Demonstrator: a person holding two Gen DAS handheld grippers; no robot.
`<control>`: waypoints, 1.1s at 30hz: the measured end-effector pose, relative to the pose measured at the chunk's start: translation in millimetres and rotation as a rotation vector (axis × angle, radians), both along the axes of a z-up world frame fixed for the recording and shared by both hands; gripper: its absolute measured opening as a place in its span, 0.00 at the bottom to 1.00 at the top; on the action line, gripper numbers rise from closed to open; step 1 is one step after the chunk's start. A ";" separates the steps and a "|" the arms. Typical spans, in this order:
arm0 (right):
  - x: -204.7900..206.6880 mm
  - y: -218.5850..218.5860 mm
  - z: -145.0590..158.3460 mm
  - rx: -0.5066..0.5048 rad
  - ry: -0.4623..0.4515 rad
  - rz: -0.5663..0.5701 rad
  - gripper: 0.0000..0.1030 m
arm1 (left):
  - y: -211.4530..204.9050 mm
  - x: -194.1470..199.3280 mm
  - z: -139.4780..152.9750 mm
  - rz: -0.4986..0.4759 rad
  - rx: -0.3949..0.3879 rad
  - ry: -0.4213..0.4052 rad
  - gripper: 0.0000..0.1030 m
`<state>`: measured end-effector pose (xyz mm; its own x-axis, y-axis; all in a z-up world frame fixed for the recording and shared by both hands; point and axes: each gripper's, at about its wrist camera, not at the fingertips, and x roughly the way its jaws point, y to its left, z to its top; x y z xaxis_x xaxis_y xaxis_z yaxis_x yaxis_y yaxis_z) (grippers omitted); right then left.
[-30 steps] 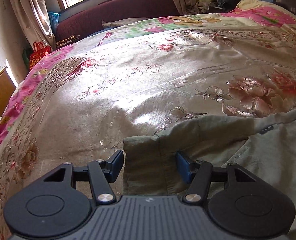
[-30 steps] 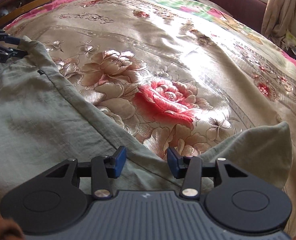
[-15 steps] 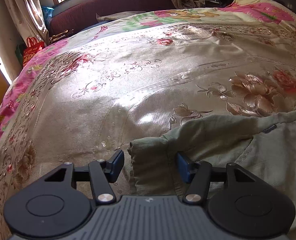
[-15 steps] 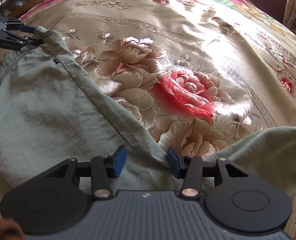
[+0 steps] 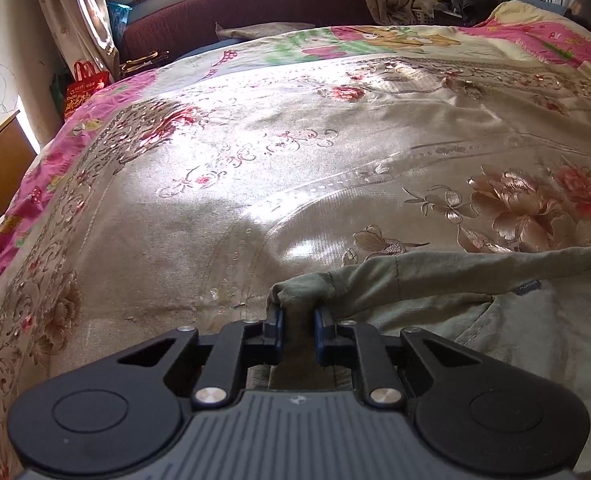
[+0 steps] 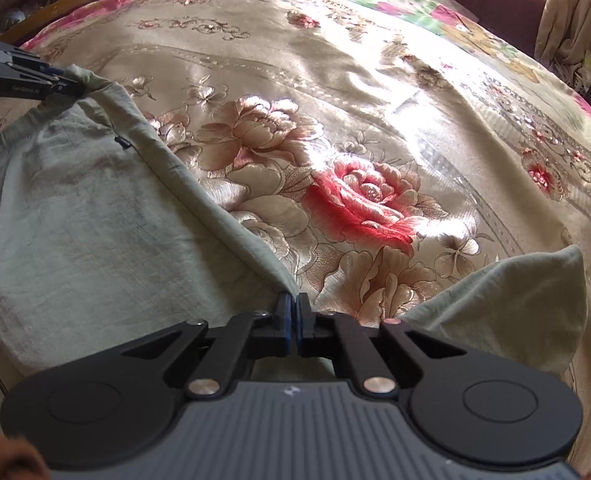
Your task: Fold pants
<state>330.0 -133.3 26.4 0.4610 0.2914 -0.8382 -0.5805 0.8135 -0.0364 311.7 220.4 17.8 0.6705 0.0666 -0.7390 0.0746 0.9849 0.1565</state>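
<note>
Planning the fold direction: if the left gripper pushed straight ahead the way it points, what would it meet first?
Beyond the pants corner it clamps, the left gripper would likely meet only the bare floral bedspread; depth is unclear.

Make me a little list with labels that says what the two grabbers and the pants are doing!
clothing: wrinkled grey-green cotton pants, spread flat
surface: shiny beige satin bedspread with embroidered flowers
left gripper: just closed, pinching a bunched corner of the pants
right gripper: just closed, pinching the pants' edge
fold: not yet made
background: dark red padded headboard
</note>
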 end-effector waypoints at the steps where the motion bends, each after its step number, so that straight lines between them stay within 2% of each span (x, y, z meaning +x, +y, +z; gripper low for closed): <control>1: -5.3 -2.0 8.4 0.019 -0.015 -0.005 0.02 | 2.0 -6.8 5.8 0.001 -0.008 -0.011 0.23; 7: -56.1 -16.1 60.8 0.126 -0.101 -0.007 0.02 | 16.6 -82.6 54.5 0.008 -0.100 -0.127 0.22; 10: -106.4 -23.5 88.0 0.169 -0.152 0.021 0.02 | 22.1 -133.8 68.0 0.014 -0.126 -0.164 0.22; 12: -143.6 -25.7 94.6 0.175 -0.168 0.043 0.02 | 28.0 -171.5 69.5 0.039 -0.156 -0.171 0.22; 14: -178.5 -23.9 87.8 0.180 -0.134 0.064 0.02 | 34.0 -208.8 64.0 0.070 -0.194 -0.169 0.22; 16: -206.9 -20.0 71.1 0.186 -0.063 0.074 0.02 | 39.0 -239.3 50.1 0.105 -0.224 -0.144 0.22; 19: -236.6 -12.7 36.0 0.198 0.066 0.057 0.02 | 40.5 -263.5 16.7 0.157 -0.206 -0.068 0.22; 21: -249.5 -3.5 17.2 0.150 0.076 0.065 0.02 | 39.3 -267.6 3.5 0.159 -0.233 -0.045 0.22; 23: -258.5 4.1 8.4 0.074 0.050 0.084 0.02 | 31.1 -266.4 3.8 0.139 -0.237 -0.070 0.22; 24: -261.8 8.2 8.6 0.032 0.028 0.086 0.03 | 26.1 -263.2 6.9 0.121 -0.229 -0.089 0.23; 25: -263.1 9.9 11.8 0.019 -0.007 0.079 0.09 | 20.0 -259.1 10.9 0.100 -0.205 -0.109 0.25; 26: -262.3 12.2 16.3 0.021 -0.033 0.082 0.09 | 13.9 -254.1 13.9 0.080 -0.177 -0.130 0.27; 27: -259.3 16.4 22.3 0.033 -0.063 0.088 0.09 | 7.6 -248.3 15.8 0.064 -0.140 -0.147 0.30; 29: -251.8 29.7 29.8 0.049 -0.121 0.102 0.18 | -4.6 -235.6 17.7 0.020 -0.041 -0.181 0.39; 31: -241.7 51.0 30.1 0.058 -0.179 0.126 0.44 | -13.6 -224.7 14.5 -0.014 0.046 -0.194 0.42; 33: -231.0 74.4 27.3 0.060 -0.221 0.156 0.49 | -17.5 -217.2 9.3 -0.040 0.077 -0.176 0.42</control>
